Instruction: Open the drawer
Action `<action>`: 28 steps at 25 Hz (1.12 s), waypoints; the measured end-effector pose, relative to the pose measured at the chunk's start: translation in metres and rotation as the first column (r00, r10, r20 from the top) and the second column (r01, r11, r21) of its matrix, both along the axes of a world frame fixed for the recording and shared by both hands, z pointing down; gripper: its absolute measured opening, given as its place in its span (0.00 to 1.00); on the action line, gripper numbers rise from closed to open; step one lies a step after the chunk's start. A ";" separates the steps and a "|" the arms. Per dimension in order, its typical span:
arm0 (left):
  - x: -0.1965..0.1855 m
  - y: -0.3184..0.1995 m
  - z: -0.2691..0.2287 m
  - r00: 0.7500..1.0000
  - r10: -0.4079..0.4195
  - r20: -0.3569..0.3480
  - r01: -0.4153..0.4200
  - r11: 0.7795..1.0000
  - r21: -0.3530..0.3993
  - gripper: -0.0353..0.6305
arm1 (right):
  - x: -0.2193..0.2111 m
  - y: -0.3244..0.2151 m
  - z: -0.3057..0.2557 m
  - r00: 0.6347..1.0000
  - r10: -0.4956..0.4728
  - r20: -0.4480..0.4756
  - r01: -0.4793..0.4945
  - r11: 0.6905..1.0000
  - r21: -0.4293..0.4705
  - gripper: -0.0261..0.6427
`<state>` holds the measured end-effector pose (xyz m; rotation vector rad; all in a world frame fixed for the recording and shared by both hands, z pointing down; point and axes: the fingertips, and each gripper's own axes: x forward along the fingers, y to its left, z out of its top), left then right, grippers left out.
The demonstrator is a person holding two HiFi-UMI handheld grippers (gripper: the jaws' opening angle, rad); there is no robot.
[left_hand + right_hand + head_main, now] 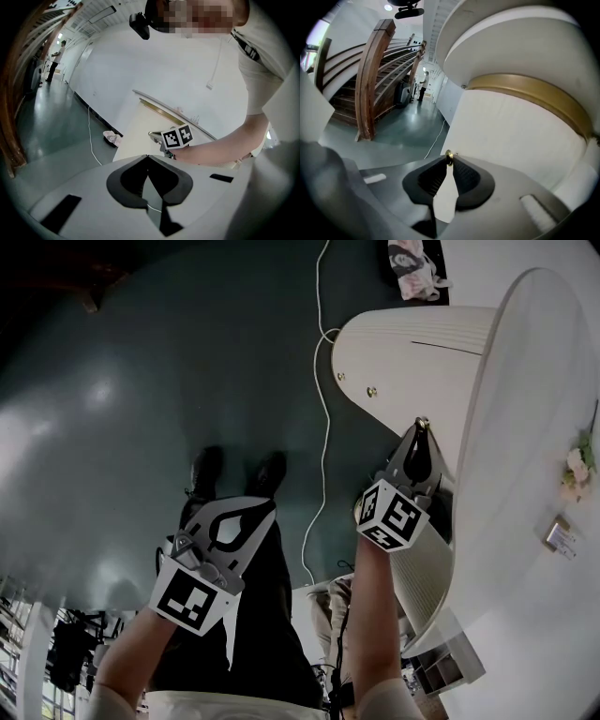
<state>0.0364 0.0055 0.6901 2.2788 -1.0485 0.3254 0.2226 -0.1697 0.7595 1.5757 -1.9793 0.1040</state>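
Fingers of the right gripper (pixel 422 425) are clamped on a small brass knob (pixel 448 157), pinching it at their very tips. The knob sits on the drawer (pixel 412 390), whose pale front forms the curved face of a white cabinet on the right side of the scene, just below a gold band (pixel 534 93) that runs under the tabletop (pixel 544 409). Two more brass knobs (pixel 372 391) show on the same curved face, farther away. The left gripper (pixel 261 507) hangs well apart to the left above the dark glossy floor (pixel 141 381), its fingers together with nothing between them. A thin white cable (pixel 325 427) trails across the floor between the two grippers, and a crumpled bag (pixel 412 268) lies at the far end.
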 end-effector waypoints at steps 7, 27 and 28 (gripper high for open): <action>0.001 0.001 0.003 1.000 0.003 -0.002 -0.003 1.000 -0.001 0.06 | 0.000 0.000 0.000 1.000 -0.011 0.018 0.012 1.000 -0.008 0.11; -0.023 -0.001 -0.004 1.000 0.016 0.017 -0.017 1.000 0.026 0.06 | -0.081 0.067 -0.001 0.990 -0.139 0.003 0.139 0.990 -0.023 0.11; -0.027 0.000 -0.003 1.000 0.010 0.018 -0.011 1.000 0.026 0.06 | -0.084 0.069 -0.001 0.989 -0.145 0.004 0.145 0.989 -0.024 0.11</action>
